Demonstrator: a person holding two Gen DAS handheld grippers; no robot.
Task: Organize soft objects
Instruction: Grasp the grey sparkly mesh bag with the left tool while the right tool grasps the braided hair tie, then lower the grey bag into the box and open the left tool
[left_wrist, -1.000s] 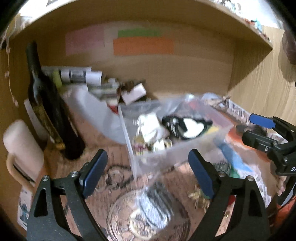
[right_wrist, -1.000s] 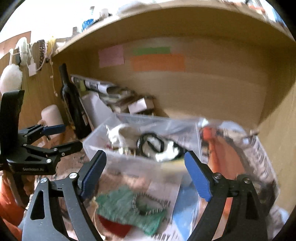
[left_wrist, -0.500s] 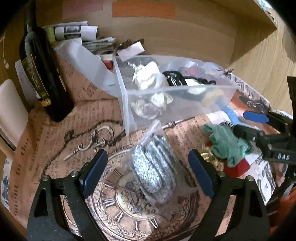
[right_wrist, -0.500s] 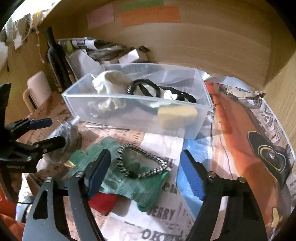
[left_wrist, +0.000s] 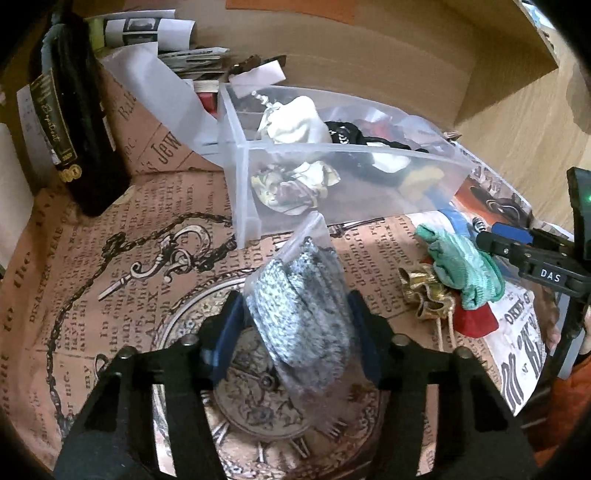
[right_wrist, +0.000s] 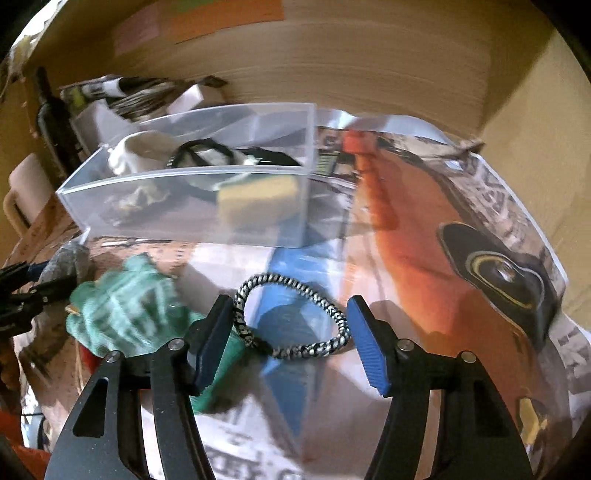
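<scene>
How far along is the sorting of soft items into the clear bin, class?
Partly done. The clear plastic bin already holds a white cloth, black straps and a yellow sponge. In hand: the left gripper is closed around a bagged grey speckled bundle; the open right gripper brackets a black-and-white braided loop. Left: the green knitted cloth, gold scrunchie and red item.

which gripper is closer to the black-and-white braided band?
Right. The right gripper has its open fingers either side of the braided band. The left gripper is off to the band's left, closed on the bagged grey knit.
</scene>
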